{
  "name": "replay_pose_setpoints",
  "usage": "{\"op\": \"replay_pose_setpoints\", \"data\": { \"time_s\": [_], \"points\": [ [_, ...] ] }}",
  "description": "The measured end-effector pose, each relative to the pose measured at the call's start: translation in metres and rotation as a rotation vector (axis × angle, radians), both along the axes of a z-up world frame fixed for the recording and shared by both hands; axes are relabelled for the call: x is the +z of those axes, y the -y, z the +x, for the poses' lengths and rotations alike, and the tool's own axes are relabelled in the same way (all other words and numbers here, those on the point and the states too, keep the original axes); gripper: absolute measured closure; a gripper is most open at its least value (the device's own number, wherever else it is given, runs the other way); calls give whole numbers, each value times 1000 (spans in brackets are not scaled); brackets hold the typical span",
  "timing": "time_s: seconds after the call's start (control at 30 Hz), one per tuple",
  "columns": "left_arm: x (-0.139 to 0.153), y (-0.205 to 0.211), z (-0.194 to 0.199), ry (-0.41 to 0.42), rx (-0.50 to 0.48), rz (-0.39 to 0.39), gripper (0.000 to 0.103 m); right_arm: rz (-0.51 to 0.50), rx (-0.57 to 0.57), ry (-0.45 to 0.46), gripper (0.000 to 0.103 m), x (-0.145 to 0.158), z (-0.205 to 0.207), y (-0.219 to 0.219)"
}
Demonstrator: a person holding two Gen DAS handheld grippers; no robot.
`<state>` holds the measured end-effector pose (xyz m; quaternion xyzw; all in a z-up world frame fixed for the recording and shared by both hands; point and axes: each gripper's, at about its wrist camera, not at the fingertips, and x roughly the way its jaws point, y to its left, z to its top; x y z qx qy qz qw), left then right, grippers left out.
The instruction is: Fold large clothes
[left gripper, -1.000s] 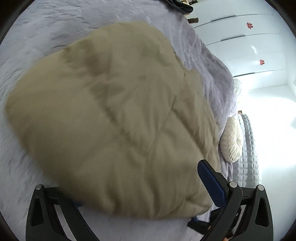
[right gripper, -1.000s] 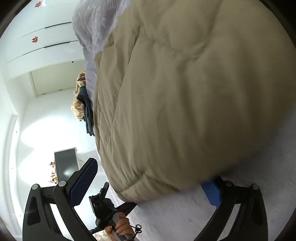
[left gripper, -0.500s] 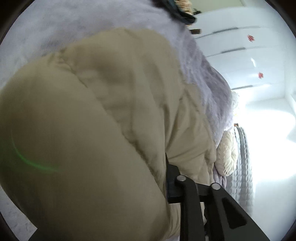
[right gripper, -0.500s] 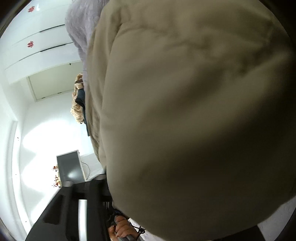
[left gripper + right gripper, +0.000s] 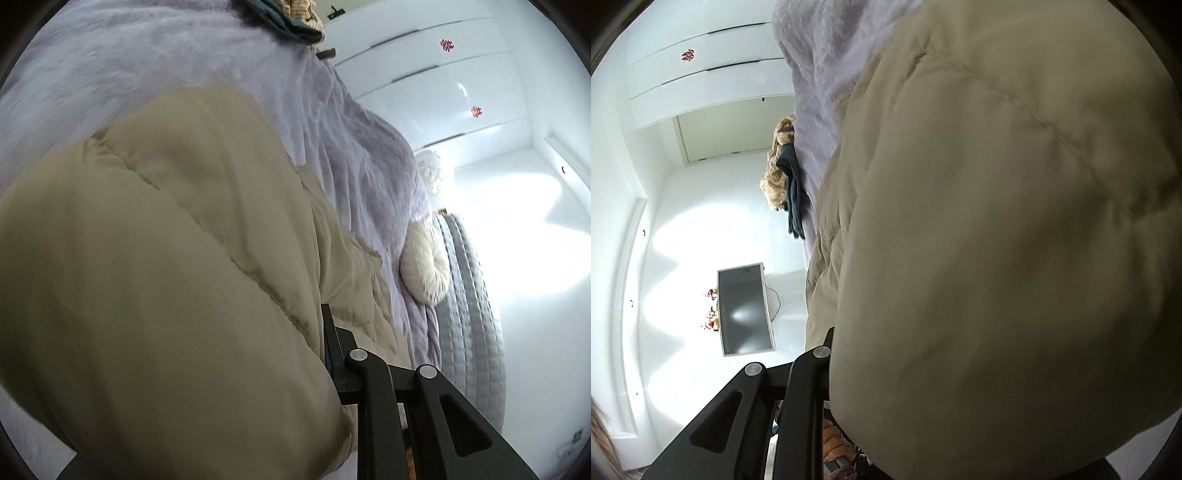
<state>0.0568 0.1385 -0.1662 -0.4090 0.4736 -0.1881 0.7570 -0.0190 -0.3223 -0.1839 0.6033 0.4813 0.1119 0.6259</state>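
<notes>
The beige quilted coat (image 5: 155,280) (puffy, filling most of both views) lies bunched on the lilac bed (image 5: 166,55). The left gripper (image 5: 328,354) has just clenched onto its hem at 5 o'clock; the right gripper (image 5: 831,354), just closing too, grasps it at 7 o'clock.

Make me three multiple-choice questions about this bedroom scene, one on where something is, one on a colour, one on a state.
1. Where does the round cream cushion lie?
A. on the floor
B. on the bed by the grey quilted headboard
C. on the jacket

2. What colour is the puffer jacket?
A. beige
B. navy
C. red

3. How does the left tool stand?
A. wide open, empty
B. shut on the puffer jacket
C. shut on the cushion

Answers: 1 B, it leans against the headboard on the lilac blanket. 2 A, its quilted fabric is beige in both views. 3 B, jacket fabric bulges from its closed jaws.
</notes>
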Motion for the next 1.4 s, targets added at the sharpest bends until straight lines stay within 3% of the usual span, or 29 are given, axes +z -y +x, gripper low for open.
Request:
{"op": "replay_pose_setpoints", "data": {
  "time_s": [0.23, 0.43, 0.53, 0.6, 0.97, 1.07, 1.17, 1.4],
  "points": [
    [-36, -27, -96, -167, 35, -77, 80, -1, 59, -64, 80, -11, -79, -10],
    [-62, -29, -110, -225, 23, -46, 80, -40, 70, -151, 66, -28, -89, -12],
    [-53, -26, -110, -240, 4, 38, 68, -96, 86, -187, 55, -17, -87, -10],
    [-46, -26, -111, -261, -10, 121, 47, -126, 98, -204, 51, -8, -90, -8],
    [6, -35, -137, -320, -116, 453, 46, -338, 188, -304, 46, 52, -115, -29],
    [22, -38, -145, -305, -124, 534, 46, -388, 204, -314, 46, 56, -114, -34],
    [36, -34, -140, -287, -129, 585, 46, -434, 222, -315, 46, 75, -111, -48],
    [57, -34, -123, -242, -144, 616, 46, -556, 324, -249, 46, 116, -90, -95]
  ]
}}
